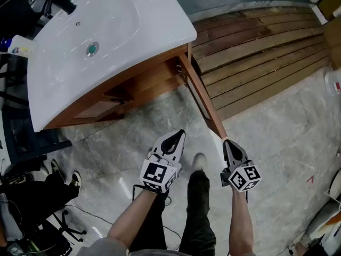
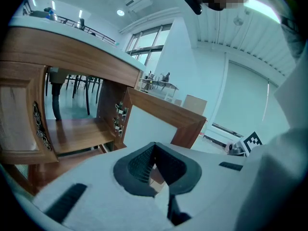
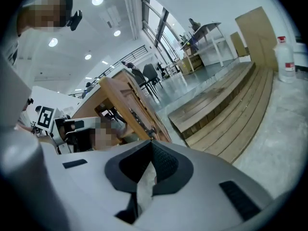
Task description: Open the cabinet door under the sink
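Observation:
The white sink (image 1: 133, 25) sits on a wooden cabinet (image 1: 106, 97). Its right door (image 1: 205, 97) stands swung wide open, edge-on toward me. The left door (image 2: 19, 124), with an ornate metal handle, stays closed. In the left gripper view the open door (image 2: 163, 112) and the bare inner shelf (image 2: 72, 131) show. My left gripper (image 1: 173, 140) hovers shut and empty over the floor before the cabinet. My right gripper (image 1: 230, 145) is shut too, just below the open door's free end, with nothing between its jaws. Both jaw pairs, left gripper (image 2: 154, 150) and right gripper (image 3: 150, 150), meet at the tips.
A raised wooden plank platform (image 1: 266, 52) lies right of the cabinet. My leg and shoe (image 1: 198, 161) stand between the grippers on the marble floor. Dark chairs and cables (image 1: 32, 196) crowd the left. A white bottle (image 3: 286, 57) stands on the floor at the far right.

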Demonstrator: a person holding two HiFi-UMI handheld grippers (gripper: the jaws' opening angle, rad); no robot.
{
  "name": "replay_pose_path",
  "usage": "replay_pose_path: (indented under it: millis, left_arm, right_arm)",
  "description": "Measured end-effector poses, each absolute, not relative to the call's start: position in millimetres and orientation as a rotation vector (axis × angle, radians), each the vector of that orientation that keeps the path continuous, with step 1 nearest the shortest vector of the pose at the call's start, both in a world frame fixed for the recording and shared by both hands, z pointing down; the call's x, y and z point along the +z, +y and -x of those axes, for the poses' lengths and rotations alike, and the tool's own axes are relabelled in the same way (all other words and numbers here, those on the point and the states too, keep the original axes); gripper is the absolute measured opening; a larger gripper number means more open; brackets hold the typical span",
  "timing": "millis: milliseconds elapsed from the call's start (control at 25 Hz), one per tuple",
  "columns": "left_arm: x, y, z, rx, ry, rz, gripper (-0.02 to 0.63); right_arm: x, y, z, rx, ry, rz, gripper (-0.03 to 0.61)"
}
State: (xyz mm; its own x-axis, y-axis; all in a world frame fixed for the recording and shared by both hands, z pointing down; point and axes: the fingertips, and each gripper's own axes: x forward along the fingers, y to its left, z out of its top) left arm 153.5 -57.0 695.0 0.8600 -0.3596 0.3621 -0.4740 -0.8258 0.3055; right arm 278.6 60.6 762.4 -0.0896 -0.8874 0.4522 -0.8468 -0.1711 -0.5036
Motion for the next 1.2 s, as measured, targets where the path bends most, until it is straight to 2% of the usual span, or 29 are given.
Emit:
replay_pose_path:
  millis: [240, 840, 1200]
  left_arm:
    - [626, -50, -157, 0.385, -0.609, -2.683, 0.008]
    - [350, -29, -134, 0.246, -0.65, -2.857, 0.008]
    - [254, -10, -134, 0.172, -0.592, -3.055, 0.008]
  right_arm:
    - [669, 49, -264, -0.955, 2.087, 2.081, 0.009]
    - [358, 11, -228, -0.472, 2.166, 2.053, 0.011]
    - [250, 12, -205, -0.222, 2.219, 2.019, 0.009]
